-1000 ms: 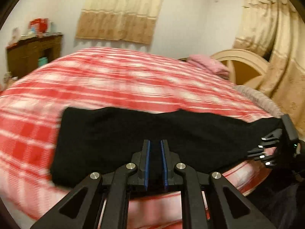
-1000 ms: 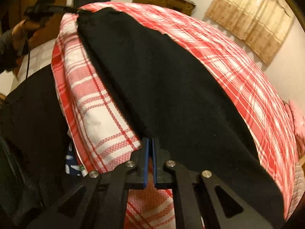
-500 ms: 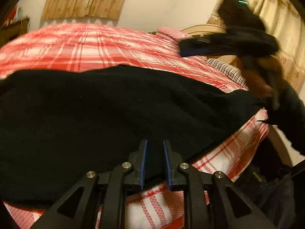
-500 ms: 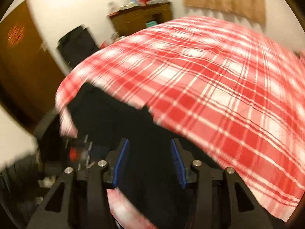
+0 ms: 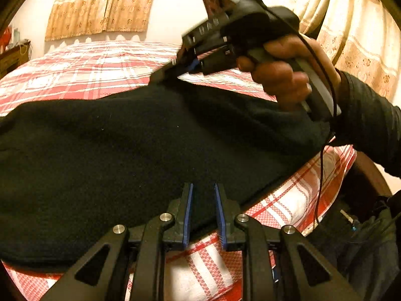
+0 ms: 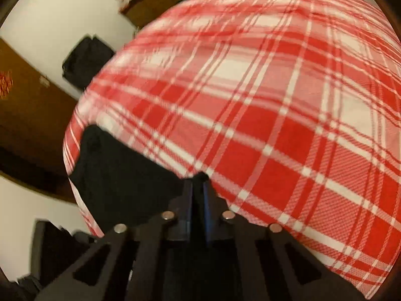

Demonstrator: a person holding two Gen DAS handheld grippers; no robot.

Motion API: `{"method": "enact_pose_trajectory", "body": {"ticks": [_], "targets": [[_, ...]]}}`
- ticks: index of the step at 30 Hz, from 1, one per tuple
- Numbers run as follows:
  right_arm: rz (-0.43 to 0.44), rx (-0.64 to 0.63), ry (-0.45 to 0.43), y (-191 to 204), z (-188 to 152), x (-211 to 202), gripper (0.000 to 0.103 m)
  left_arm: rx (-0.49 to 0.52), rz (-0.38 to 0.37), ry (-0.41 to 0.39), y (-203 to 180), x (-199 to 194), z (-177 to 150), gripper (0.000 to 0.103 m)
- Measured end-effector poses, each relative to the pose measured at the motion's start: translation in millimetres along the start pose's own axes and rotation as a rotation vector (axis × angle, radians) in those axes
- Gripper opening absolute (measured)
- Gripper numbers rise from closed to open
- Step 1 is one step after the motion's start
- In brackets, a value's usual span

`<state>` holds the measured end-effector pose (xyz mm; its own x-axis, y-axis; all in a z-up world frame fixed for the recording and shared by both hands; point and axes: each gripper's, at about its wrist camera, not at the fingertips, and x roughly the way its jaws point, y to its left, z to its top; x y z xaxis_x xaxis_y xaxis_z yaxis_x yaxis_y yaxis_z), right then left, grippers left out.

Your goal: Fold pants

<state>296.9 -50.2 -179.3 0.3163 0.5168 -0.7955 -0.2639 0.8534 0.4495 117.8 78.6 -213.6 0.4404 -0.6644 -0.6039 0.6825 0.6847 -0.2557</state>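
Swung across since the earlier frame, the right claw [image 5: 175, 66] now pinches the far edge of the black pants [image 5: 125, 150], which lie lengthwise along the near edge of the bed [image 5: 100, 60]; the left claw [image 5: 203, 200], narrowly parted, straddles their near hem. From the right wrist, the pads nip a dark corner, the rest trailing left.

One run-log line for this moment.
left gripper: open over pants near edge | right gripper: shut on pants far edge | bed: plaid cover
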Motion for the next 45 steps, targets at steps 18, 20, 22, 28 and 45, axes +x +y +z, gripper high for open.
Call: {"method": "enact_pose_trajectory", "body": {"ticks": [18,20,22,28,45], "targets": [[-0.028,0.082,-0.133,-47,-52,-75,0.066,0.055,0.039,-0.080,-39,-10,11,0.068],[-0.052,0.085,-0.167,-63,-74,-102,0.066,0.092,0.038,-0.083,-53,-10,16,0.070],[-0.102,0.108,-0.231,-89,-105,-147,0.066,0.142,0.036,-0.063,-68,-3,22,0.070],[-0.328,0.249,-0.403,-137,-180,-267,0.066,0.232,0.010,-0.007,-103,31,45,0.070],[-0.240,0.819,-0.607,-216,-318,-391,0.066,0.438,-0.105,0.179,-189,125,73,0.068]]}}
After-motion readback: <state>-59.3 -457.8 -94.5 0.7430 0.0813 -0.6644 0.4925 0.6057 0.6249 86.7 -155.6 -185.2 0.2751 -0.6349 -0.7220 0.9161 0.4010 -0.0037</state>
